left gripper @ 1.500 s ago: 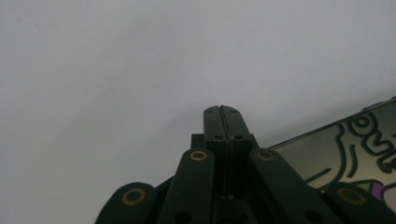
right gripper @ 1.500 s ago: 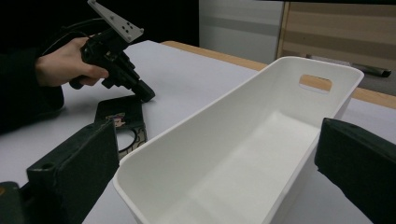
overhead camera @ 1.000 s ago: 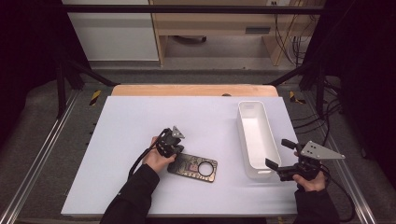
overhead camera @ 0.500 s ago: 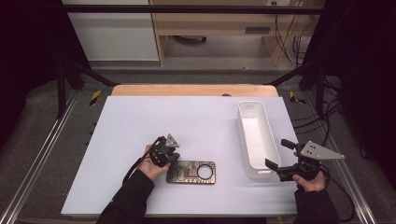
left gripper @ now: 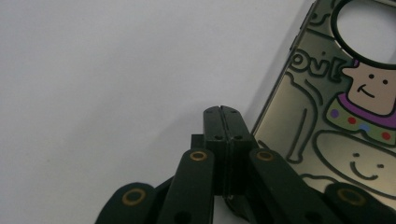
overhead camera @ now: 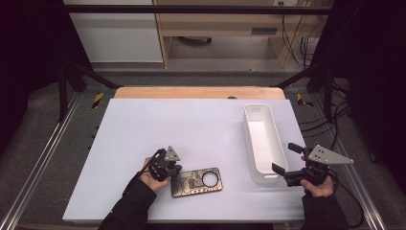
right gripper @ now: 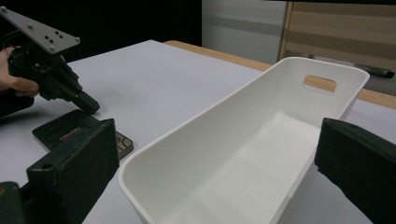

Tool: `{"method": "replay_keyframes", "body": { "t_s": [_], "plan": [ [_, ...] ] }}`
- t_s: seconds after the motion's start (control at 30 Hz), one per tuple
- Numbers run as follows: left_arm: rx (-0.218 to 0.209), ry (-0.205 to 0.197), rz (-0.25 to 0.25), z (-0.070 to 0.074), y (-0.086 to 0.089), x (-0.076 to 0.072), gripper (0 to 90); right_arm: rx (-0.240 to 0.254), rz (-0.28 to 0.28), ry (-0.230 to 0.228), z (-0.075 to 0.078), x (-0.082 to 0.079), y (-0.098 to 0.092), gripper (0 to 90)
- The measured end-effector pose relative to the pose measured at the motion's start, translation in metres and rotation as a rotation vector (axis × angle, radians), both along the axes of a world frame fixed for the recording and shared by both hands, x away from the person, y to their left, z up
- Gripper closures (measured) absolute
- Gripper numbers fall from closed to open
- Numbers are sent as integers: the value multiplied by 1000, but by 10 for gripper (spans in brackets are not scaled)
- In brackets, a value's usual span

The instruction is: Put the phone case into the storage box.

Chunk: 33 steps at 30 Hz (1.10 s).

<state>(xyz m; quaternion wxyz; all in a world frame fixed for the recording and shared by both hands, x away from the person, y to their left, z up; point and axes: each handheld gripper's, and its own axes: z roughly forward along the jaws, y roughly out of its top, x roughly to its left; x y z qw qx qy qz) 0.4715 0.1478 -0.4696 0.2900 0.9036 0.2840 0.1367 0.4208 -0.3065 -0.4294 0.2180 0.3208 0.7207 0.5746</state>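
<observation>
Lying flat near the front edge of the table [overhead camera: 191, 120], a phone case [overhead camera: 197, 181] with cartoon print. Pressing down at its left end, left gripper [overhead camera: 168, 171], jaws fully together, nothing between them. Hovering at the near end of the white bin [overhead camera: 263, 139], right gripper [overhead camera: 283, 160], jaws standing wide apart, gripping nothing.

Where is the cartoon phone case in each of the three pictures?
High view: the phone case lies low and centre, beside the left gripper.
Left gripper view: right side, by the shut jaws.
Right gripper view: lower left, partly hidden.
Shared landmark: the white bin.
</observation>
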Motion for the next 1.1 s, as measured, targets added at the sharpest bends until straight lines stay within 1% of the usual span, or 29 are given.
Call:
{"method": "replay_keyframes", "body": {
  "t_s": [0.13, 0.4, 0.67, 0.77, 0.83, 0.9, 1.0, 1.1],
  "plan": [
    [-8, -1, -2, -1, 1, -5, 894, 0, -1, 1, 0, 0, 0, 5],
    [-7, -1, -9, -1, 0, -13, 894, 1, 1, 0, 0, 0, 0, 5],
    [-24, 2, -7, 0, 3, -12, 894, 0, 2, 2, 0, 0, 1, 5],
    [-46, -9, 2, 4, 5, -12, 891, 0, 0, 0, 0, 0, 0, 5],
    [-79, -18, 6, 9, 9, -11, 878, 1, 0, -1, 0, 0, 0, 5],
    [-91, -29, 9, 13, 11, -11, 864, 0, -1, 0, 0, 0, 0, 5],
    [-141, -46, 10, 22, 16, -11, 821, 1, 0, 2, 0, 0, 0, 5],
    [-180, -70, 13, 32, 20, -11, 753, -1, 0, 2, -1, 0, 0, 4]
  ]
}}
